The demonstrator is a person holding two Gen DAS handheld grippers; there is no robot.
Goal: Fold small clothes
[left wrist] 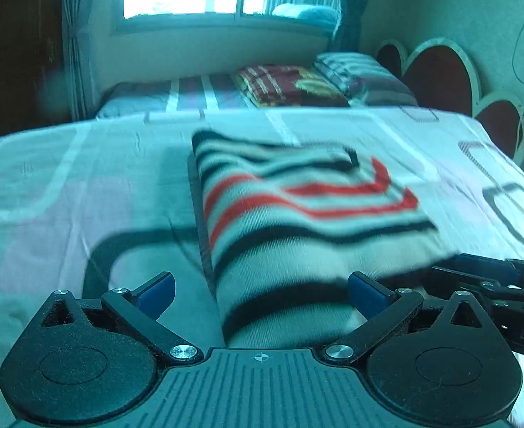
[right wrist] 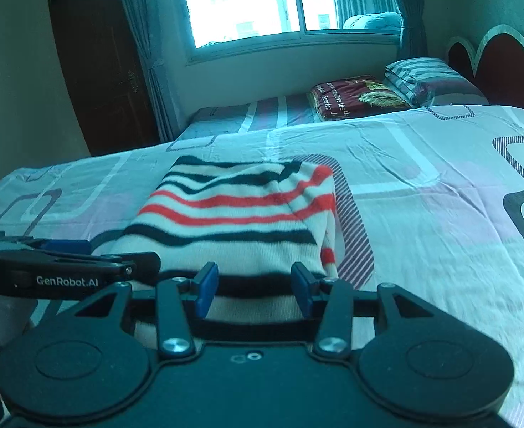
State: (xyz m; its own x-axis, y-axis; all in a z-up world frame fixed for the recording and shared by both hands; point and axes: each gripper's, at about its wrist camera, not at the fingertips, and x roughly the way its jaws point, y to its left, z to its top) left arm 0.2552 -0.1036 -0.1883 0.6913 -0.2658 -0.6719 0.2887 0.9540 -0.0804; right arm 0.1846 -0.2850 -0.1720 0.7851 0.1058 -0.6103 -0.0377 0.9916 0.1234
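Bed: my patterned pale bedsheet (right wrist: 422, 214) carries the red-, black- and white-striped knitted garment (right wrist: 233, 214), folded.
Left gripper (left wrist: 260, 294): I tilt it downward, jaws spread wide, garment's near edge between them.
Right gripper (right wrist: 253, 290): angled downward beside it, jaws partly apart, straddling the near hem.

Black claw (right wrist: 251, 287), blue fingertips (right wrist: 205, 287)
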